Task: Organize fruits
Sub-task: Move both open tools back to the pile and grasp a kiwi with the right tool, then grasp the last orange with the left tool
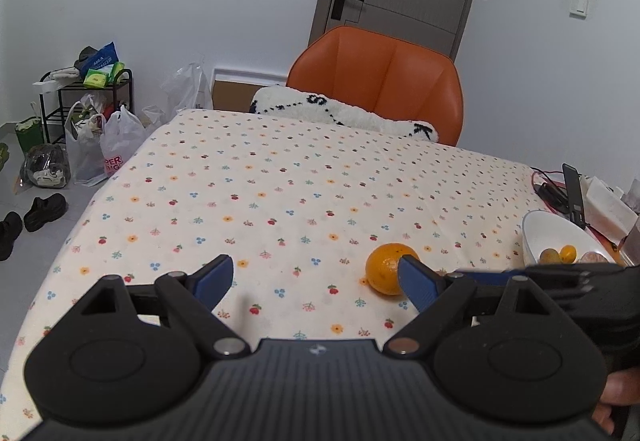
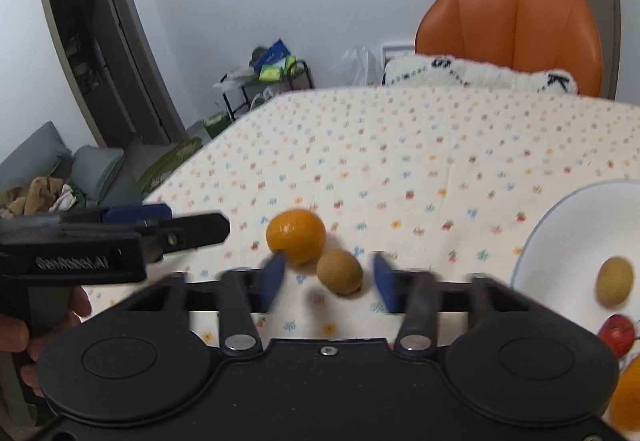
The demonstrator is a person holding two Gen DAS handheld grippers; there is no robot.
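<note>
Blue-padded left tool (image 1: 316,281): spread wide, empty, orange (image 1: 387,268) beside its right finger
Right tool (image 2: 328,279): parted, straddling brown fruit (image 2: 339,271) on worktop (image 2: 400,145)

Each claw is matte black plastic: a ribbed central body, two round pivot housings, silver pins, and blue rubber pads (image 1: 416,283). The left claw (image 2: 166,227) carries pale "GenRobot.AI" lettering on its side.

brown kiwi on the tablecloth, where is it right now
In the right wrist view the fuzzy brown kiwi lies on the floral tablecloth between the open right gripper fingers, beside the round orange.
</note>
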